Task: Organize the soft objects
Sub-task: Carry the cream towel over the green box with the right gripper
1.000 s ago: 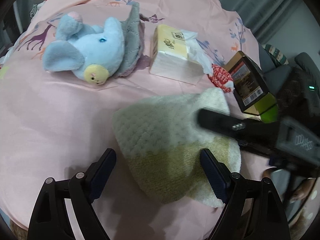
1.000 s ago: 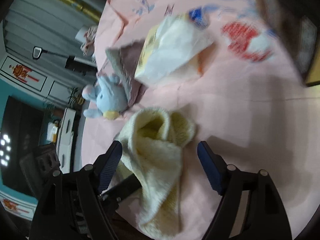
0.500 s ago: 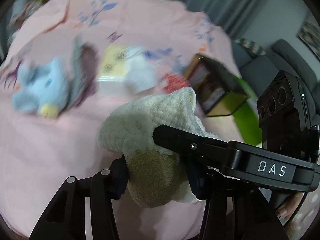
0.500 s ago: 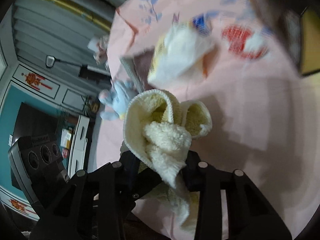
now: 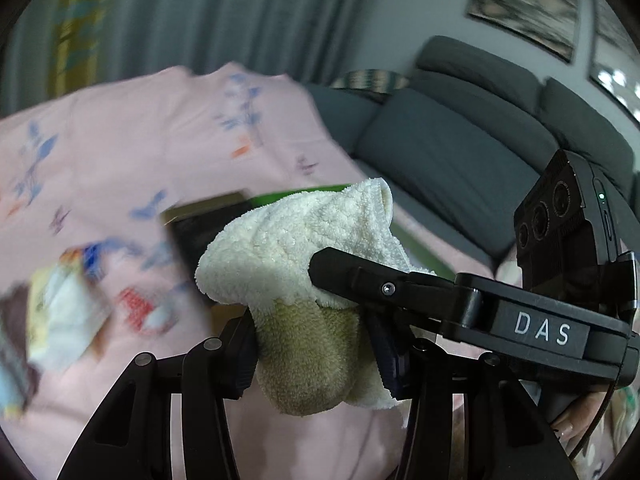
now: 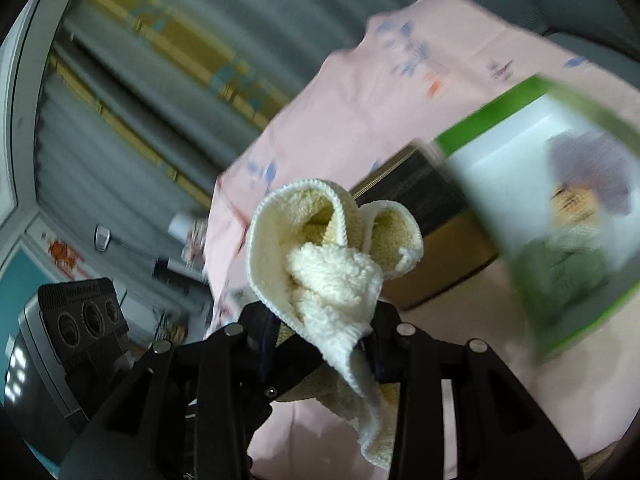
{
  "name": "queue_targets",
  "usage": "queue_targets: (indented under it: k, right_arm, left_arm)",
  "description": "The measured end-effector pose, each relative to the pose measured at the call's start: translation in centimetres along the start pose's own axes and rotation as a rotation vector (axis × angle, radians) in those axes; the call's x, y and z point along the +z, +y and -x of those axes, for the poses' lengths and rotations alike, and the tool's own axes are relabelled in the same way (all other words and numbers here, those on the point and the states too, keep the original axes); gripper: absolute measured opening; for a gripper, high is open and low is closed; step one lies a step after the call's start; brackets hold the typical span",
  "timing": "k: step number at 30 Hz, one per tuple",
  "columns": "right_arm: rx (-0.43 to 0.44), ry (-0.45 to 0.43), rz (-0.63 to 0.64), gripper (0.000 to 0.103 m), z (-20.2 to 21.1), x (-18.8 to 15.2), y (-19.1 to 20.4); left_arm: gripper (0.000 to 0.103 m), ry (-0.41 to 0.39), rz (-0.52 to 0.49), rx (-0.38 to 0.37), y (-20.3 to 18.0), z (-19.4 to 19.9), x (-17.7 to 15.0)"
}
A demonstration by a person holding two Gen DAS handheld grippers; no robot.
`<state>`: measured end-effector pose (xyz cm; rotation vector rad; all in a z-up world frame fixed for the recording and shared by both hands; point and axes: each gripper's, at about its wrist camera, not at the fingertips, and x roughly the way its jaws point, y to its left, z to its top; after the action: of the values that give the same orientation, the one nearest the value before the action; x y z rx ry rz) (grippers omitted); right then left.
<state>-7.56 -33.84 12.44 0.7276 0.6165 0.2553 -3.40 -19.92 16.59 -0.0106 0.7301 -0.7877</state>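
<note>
A cream and pale-yellow fluffy cloth is bunched up and held in the air above the pink table. My left gripper is shut on its yellow lower part. My right gripper is shut on the same cloth from the other side; in the left wrist view its black finger lies across the cloth. A tissue pack lies blurred at the left on the pink tablecloth.
A dark box and a green-edged open box stand on the table just beyond the cloth. A grey sofa stands behind the table at the right. Curtains hang at the back.
Both grippers closed on the cloth and lifted it off the table. They have swung to the right, toward the boxes; the plush toy has left the view.
</note>
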Motion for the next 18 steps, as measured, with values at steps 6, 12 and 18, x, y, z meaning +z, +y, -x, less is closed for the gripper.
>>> queue_targets:
  k: [6,12,18]
  right_arm:
    - [-0.068,-0.136,-0.002,0.037,3.9,3.9,-2.5]
    - [-0.122,-0.205,-0.061,0.036,4.6,6.4,-6.0]
    - [-0.196,-0.166,-0.141,0.036,2.5,6.5,-9.6]
  left_arm:
    - [0.049,-0.047,-0.084,-0.087,-4.1,-4.0,3.6]
    - [0.046,-0.044,-0.086,-0.148,-5.2,-8.6,5.1]
    - [0.042,0.05,-0.046,-0.125,-4.9,-13.1,4.5]
